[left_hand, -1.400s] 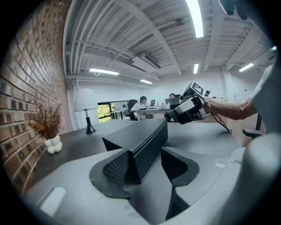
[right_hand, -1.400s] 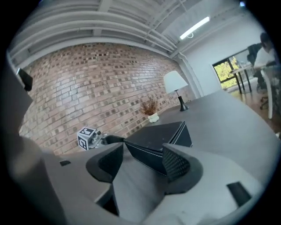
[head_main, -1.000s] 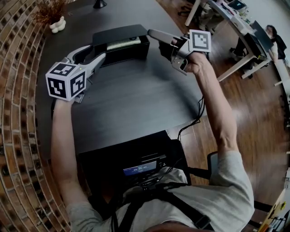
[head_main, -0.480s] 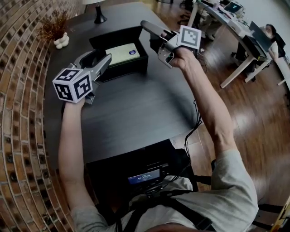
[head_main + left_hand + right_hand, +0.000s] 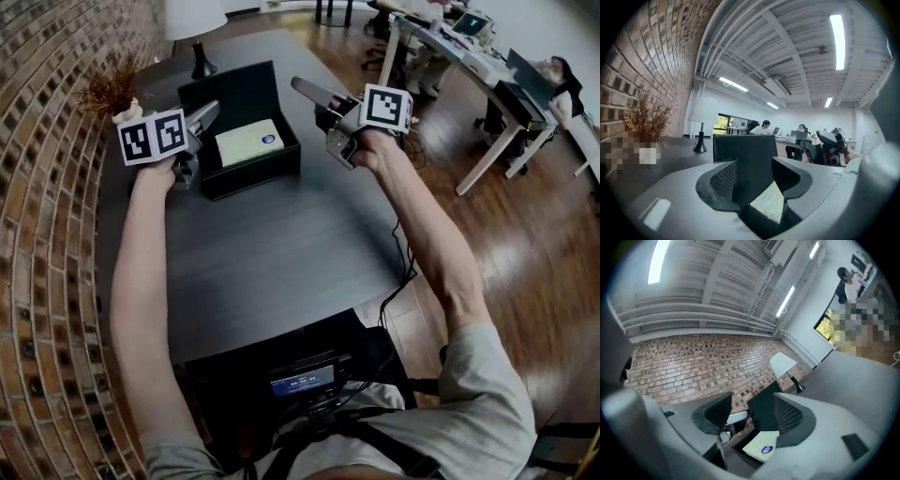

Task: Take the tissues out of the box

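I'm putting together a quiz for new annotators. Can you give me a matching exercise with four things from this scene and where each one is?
Things: 1 tissue pack; 2 lamp; 3 dried plant; 4 right claw.
Places: A behind the black box; B in the air, right of the box; C inside the box; D by the brick wall, at the left edge of the table.
Pairs: 1-C; 2-A; 3-D; 4-B.

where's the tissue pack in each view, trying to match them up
Head view: the tissue pack lies inside the open black box, upper centre-left.
Left gripper view: low centre, a pale patch seen beyond the gap between the jaws.
Right gripper view: low centre, its blue sticker showing, again beyond the jaws.
Shared landmark: the white-shaded lamp standing behind the box.
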Tool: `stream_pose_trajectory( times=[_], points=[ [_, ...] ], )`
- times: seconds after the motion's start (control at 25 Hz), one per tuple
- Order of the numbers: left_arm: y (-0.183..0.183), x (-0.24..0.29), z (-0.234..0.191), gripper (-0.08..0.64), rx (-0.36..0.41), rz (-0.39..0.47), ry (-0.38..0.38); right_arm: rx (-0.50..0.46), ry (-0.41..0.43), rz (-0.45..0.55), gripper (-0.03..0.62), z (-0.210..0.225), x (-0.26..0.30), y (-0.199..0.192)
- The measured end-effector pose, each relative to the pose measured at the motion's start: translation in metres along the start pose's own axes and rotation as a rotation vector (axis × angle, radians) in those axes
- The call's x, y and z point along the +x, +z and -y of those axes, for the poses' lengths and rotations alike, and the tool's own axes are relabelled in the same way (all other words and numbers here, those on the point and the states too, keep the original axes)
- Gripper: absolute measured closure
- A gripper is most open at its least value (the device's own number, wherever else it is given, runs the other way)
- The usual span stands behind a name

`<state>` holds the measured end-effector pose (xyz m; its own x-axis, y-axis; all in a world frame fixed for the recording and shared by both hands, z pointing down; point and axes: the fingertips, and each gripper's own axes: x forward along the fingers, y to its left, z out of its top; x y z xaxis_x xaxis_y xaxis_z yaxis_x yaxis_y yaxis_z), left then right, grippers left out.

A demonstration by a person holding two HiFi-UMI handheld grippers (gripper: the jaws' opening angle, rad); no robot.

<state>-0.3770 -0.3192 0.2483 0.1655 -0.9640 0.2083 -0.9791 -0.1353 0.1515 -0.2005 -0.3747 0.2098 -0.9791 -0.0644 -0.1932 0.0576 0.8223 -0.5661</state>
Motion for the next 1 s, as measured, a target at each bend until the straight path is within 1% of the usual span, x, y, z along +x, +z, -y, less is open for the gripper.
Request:
stream_pose_trajectory(
  times=[0.04,0.12,0.2,0.28,0.32,0.4,0.52,0.64,0.72,0.8,0.88,0.92,0.96,1.0],
  points=[
    [-0.005,0.005,-0.005,0.32,-0.005,-0.024,0.013,-0.015,0.0,-0.014,0.316,-0.001,-0.004,-0.004],
    [-0.019,0.016,-0.014,0.275,-0.033,-0.075,0.027,-0.045,0.0,-0.051,0.314,-0.002,-0.012,-0.017],
    [-0.035,0.024,-0.02,0.273,-0.085,-0.122,0.022,-0.056,-0.003,-0.088,0.314,-0.004,-0.02,-0.033],
    [-0.044,0.028,-0.025,0.27,-0.143,-0.149,0.013,-0.067,-0.005,-0.121,0.314,-0.006,-0.028,-0.049],
    [-0.045,0.027,-0.027,0.27,-0.155,-0.151,0.012,-0.077,-0.002,-0.133,0.314,-0.008,-0.031,-0.056],
    [-0.045,0.022,-0.025,0.27,-0.13,-0.154,0.008,-0.106,0.014,-0.152,0.314,-0.015,-0.036,-0.066],
    [-0.043,0.009,-0.008,0.27,-0.042,-0.149,-0.032,-0.169,0.039,-0.169,0.314,-0.029,-0.04,-0.072],
    [-0.042,-0.008,0.021,0.27,0.091,-0.151,-0.102,-0.27,0.042,-0.187,0.314,-0.044,-0.042,-0.075],
    [-0.049,-0.019,0.038,0.277,0.18,-0.185,-0.129,-0.333,0.04,-0.185,0.314,-0.054,-0.046,-0.077],
    [-0.059,-0.026,0.052,0.295,0.227,-0.242,-0.139,-0.381,0.036,-0.166,0.314,-0.064,-0.053,-0.078],
    [-0.067,-0.026,0.06,0.293,0.282,-0.3,-0.123,-0.411,0.034,-0.139,0.314,-0.072,-0.061,-0.081],
    [-0.067,-0.025,0.061,0.298,0.338,-0.322,-0.1,-0.424,0.032,-0.129,0.314,-0.074,-0.065,-0.084],
    [-0.065,-0.024,0.06,0.294,0.412,-0.337,-0.07,-0.436,0.029,-0.124,0.314,-0.076,-0.069,-0.088],
    [-0.059,-0.023,0.058,0.293,0.503,-0.345,-0.036,-0.447,0.025,-0.122,0.314,-0.076,-0.073,-0.093]
  ],
)
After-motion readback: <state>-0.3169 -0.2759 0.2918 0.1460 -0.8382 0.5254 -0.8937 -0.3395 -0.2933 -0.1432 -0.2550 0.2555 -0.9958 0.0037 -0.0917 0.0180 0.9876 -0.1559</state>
